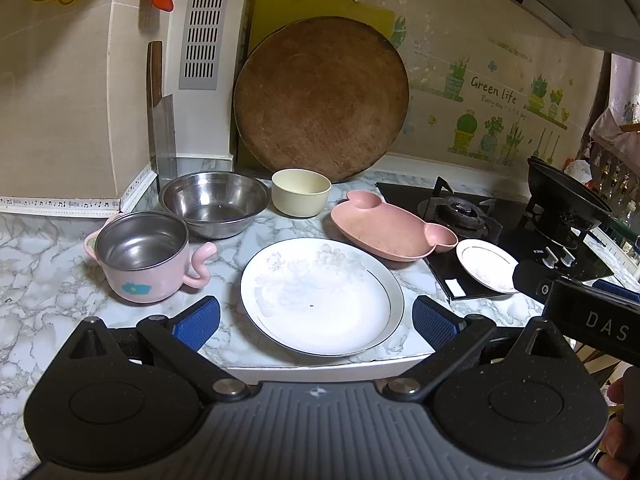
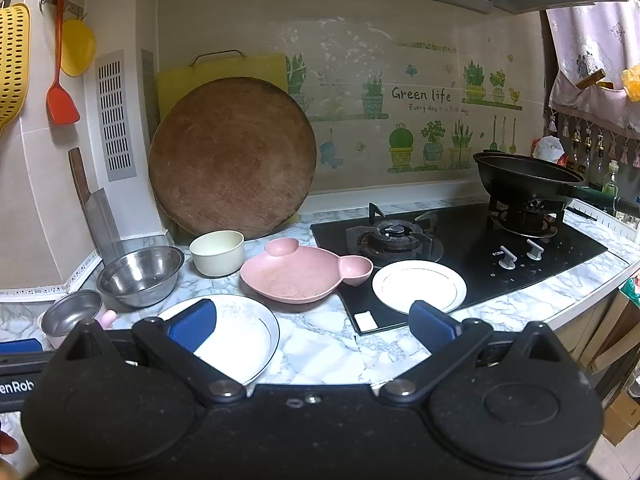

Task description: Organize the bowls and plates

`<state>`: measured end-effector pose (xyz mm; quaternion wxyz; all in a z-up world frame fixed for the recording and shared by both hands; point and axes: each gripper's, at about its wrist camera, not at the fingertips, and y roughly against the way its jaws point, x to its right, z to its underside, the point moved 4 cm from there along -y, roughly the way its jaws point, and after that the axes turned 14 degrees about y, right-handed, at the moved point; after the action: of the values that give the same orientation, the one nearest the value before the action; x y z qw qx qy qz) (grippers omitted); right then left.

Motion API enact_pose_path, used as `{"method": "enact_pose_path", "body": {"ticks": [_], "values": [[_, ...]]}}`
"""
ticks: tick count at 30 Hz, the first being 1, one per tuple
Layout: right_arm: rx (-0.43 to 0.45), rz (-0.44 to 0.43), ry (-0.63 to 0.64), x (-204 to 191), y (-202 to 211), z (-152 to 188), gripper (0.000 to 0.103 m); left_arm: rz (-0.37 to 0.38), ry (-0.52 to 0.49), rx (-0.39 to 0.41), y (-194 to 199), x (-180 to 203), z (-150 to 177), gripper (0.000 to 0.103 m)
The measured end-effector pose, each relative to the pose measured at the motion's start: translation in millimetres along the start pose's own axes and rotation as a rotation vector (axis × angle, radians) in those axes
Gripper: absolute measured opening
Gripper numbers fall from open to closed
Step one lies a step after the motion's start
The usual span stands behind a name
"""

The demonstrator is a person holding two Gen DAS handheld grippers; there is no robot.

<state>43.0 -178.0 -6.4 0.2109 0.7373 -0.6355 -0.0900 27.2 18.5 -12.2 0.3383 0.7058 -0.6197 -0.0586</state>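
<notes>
Two plates and four bowls stand on the marble-patterned table (image 1: 48, 264), none stacked. The large white plate with a faint floral print and dark rim line (image 1: 322, 295) lies at the table's front edge. The small white gold-rimmed plate (image 2: 419, 286) rests on the front left corner of the black glass gas hob (image 2: 460, 248). Between them, slightly further back, sits the pink bear-shaped divided dish (image 2: 304, 274), its right ear just beside the hob edge. Behind the large plate stand the cream round bowl (image 1: 301, 192) and, to its left, the wide stainless steel bowl (image 1: 214, 202). The pink double-handled bowl with steel liner (image 1: 146, 256) stands just in front of the steel bowl, near its left side.

The left tongs (image 1: 316, 322) hang wide apart and empty, their blue pads either side of the large plate's near half. The right tongs (image 2: 314, 326) are likewise spread wide, holding nothing, above the table between the two plates.

Legible writing: the wall sticker (image 2: 420, 96) reads "Green life"; the line beneath is partly readable as "Every day". The right device body shows "DAS" in the left view; the left device shows "enRob" in the right view. Hob lettering is too small to read.

One round brown wooden chopping board (image 1: 322, 100) leans on the wall, one yellow board behind it. One cleaver (image 2: 96, 208) and one black wok (image 2: 528, 178) on the far burner are present.
</notes>
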Motion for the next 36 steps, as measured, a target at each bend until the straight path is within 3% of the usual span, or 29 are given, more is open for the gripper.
{"method": "enact_pose_path", "body": {"ticks": [7,12,19,25,28,32,36], "values": [[-0.022,-0.012,0.009,-3.4,-8.4,0.4,0.103,-0.002,0.018,-0.018,-9.1,-6.3,-1.0,0.103],[-0.070,-0.070,0.037,-8.3,-28.6,0.1,0.103,-0.037,0.042,-0.047,-29.7,-15.3,-1.3,0.103],[-0.144,-0.195,0.197,-23.8,-94.7,9.1,0.103,-0.131,0.111,-0.155,-87.7,-36.3,2.6,0.103],[-0.255,-0.280,0.196,-30.5,-156.5,16.0,0.102,-0.187,0.163,-0.205,-128.1,-48.5,1.3,0.103],[-0.332,-0.352,0.145,-31.5,-184.2,21.1,0.093,-0.203,0.188,-0.223,-142.3,-53.9,-2.6,0.102],[-0.433,-0.399,0.074,-29.9,-212.6,30.1,0.073,-0.240,0.213,-0.249,-158.7,-63.5,-2.2,0.101],[-0.474,-0.438,0.047,-31.2,-222.5,33.2,0.062,-0.245,0.246,-0.269,-166.5,-69.1,-2.2,0.081]]}}
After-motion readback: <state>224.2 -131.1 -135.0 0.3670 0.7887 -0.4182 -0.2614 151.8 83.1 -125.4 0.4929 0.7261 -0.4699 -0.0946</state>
